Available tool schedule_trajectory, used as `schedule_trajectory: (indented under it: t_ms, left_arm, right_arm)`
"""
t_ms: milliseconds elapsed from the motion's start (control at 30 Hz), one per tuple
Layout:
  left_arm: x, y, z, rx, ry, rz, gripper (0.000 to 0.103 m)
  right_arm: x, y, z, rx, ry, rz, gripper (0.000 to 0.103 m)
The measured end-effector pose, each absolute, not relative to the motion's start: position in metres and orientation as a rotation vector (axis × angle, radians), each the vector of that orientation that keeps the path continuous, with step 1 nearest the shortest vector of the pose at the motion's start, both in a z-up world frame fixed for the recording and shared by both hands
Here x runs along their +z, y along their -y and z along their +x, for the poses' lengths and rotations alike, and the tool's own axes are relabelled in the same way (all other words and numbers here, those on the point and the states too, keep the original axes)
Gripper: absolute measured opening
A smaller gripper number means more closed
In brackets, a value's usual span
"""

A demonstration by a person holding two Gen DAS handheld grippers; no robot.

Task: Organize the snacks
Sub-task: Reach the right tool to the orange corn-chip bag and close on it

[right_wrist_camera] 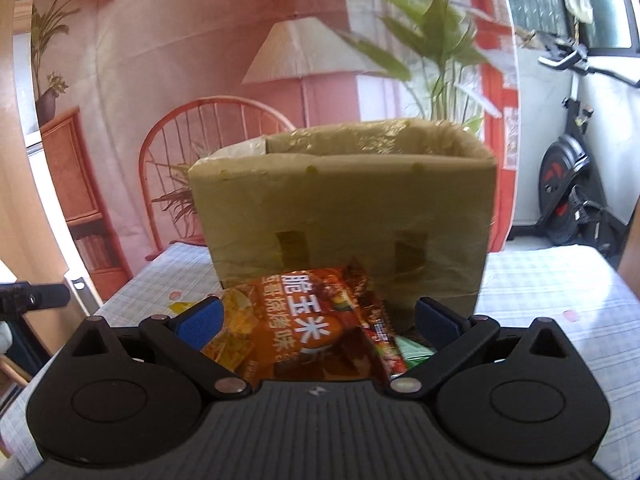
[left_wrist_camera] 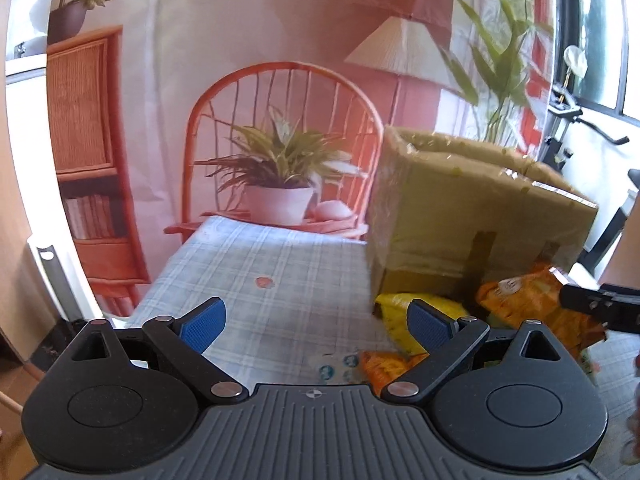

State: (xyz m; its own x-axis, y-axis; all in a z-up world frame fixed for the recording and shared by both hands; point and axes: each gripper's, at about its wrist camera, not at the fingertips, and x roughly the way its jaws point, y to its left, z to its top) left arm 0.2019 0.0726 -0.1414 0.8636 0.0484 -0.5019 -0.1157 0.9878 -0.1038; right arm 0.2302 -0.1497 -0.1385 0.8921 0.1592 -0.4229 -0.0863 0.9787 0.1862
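An orange snack bag with white print leans against the front of a tall open-topped cardboard box. My right gripper is open, and the bag lies between its blue pads, close to the left one. A green packet peeks out beside the bag. In the left wrist view, my left gripper hangs open over the checked tablecloth, holding nothing. To its right sit a yellow bag, the orange snack bag and another orange packet, all at the foot of the cardboard box.
A printed backdrop of a chair, plants and a lamp hangs behind the table. An exercise bike stands at the far right. The table's left edge drops to the floor. The right gripper's tip reaches in from the right.
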Motion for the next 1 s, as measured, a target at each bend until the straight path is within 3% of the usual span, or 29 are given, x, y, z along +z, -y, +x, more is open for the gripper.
schedule_trajectory:
  t_ms: [233, 367, 700, 1000]
  left_arm:
    - [-0.144, -0.081, 0.207, 0.069, -0.508, -0.179, 0.098]
    - [-0.151, -0.078, 0.211, 0.052, -0.531, -0.143, 0.093]
    - [-0.165, -0.088, 0.209, 0.020, -0.569, -0.199, 0.093]
    - [-0.179, -0.097, 0.214, 0.024, -0.616, -0.235, 0.093]
  right_arm:
    - [-0.133, 0.136, 0.218, 0.183, -0.473, 0.101, 0.103]
    - [-0.141, 0.115, 0.215, 0.194, -0.483, -0.040, 0.103]
    - [-0.152, 0.075, 0.229, 0.146, -0.440, -0.338, 0.103]
    - [-0.167, 0.075, 0.256, 0.157, -0.557, -0.404, 0.103]
